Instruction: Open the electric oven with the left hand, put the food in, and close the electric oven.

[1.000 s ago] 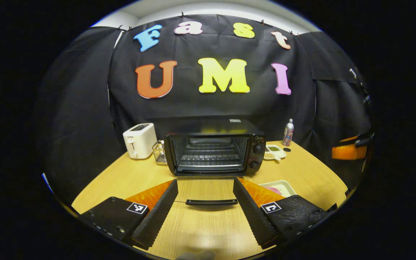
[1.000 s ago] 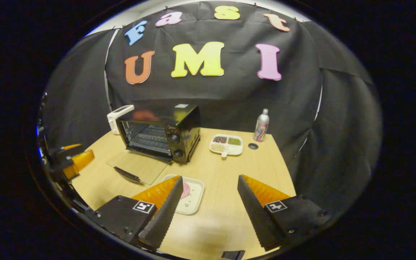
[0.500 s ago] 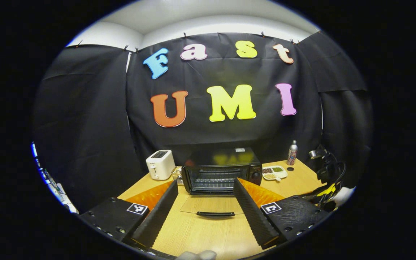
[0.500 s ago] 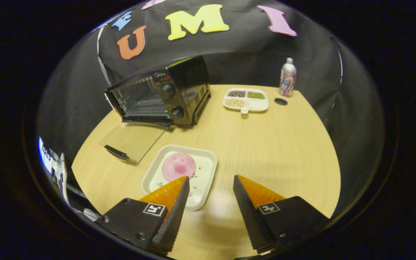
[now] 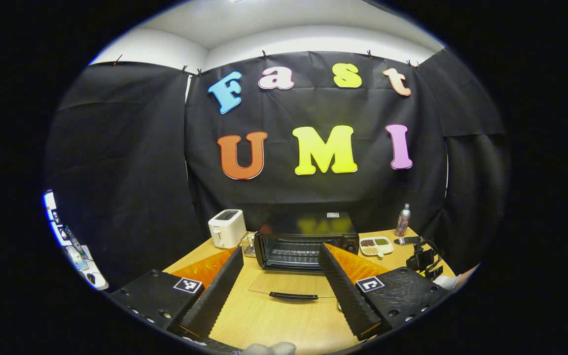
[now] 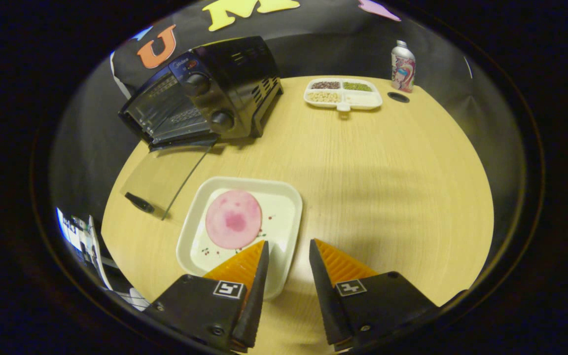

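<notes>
The black electric oven stands open at eleven o'clock, glass door flat on the table. The right gripper hovers half-spread, empty, over the white square tray holding pink round food; the left gripper gapes wide, empty.

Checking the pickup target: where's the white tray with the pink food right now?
In the right gripper view the white tray lies on the table just ahead of the right hand-held gripper, beside the oven's open glass door.

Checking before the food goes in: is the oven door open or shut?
Open. The oven has its glass door folded down flat on the table, handle toward the camera, racks exposed.
</notes>
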`<state>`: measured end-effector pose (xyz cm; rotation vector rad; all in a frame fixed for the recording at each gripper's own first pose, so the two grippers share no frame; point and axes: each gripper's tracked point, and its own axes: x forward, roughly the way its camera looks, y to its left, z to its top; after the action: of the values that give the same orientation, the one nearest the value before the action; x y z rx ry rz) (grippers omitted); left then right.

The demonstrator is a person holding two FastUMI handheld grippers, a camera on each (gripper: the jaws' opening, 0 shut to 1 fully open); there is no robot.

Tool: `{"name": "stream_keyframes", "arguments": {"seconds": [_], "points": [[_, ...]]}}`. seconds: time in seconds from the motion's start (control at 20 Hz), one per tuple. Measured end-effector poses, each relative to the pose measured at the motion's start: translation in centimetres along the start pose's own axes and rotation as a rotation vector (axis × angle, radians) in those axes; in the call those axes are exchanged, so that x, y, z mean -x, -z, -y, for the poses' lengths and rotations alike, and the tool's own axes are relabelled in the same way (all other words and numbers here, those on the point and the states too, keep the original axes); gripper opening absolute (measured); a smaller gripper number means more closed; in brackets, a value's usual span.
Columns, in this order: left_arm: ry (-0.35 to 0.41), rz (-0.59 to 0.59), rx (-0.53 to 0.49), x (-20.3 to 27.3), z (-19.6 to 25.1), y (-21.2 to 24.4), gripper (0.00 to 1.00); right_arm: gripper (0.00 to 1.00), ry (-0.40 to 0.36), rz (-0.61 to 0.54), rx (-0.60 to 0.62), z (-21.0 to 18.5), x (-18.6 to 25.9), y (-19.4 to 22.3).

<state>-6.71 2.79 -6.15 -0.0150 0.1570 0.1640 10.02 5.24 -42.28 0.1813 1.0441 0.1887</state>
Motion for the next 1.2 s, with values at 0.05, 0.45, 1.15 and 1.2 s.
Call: {"name": "stream_keyframes", "arguments": {"seconds": [0.05,0.45,1.15,1.2], "points": [[0.006,0.006,-0.006,-0.3,-0.4,-0.1,0.98,0.39,0.032,0.002,-0.002,0.2,0.1,-0.2],[0.108,0.036,-0.026,-2.4,-1.5,0.7,0.98,0.07,0.077,-0.156,-0.063,0.2,-0.2,-0.2],[0.215,0.034,-0.024,-3.7,-1.9,1.5,0.98,0.01,-0.230,-0.084,-0.418,0.6,1.4,0.7],[0.220,0.031,-0.029,-3.8,-1.7,1.5,0.98,0.00,-0.239,-0.069,-0.434,0.9,1.9,1.0]]}}
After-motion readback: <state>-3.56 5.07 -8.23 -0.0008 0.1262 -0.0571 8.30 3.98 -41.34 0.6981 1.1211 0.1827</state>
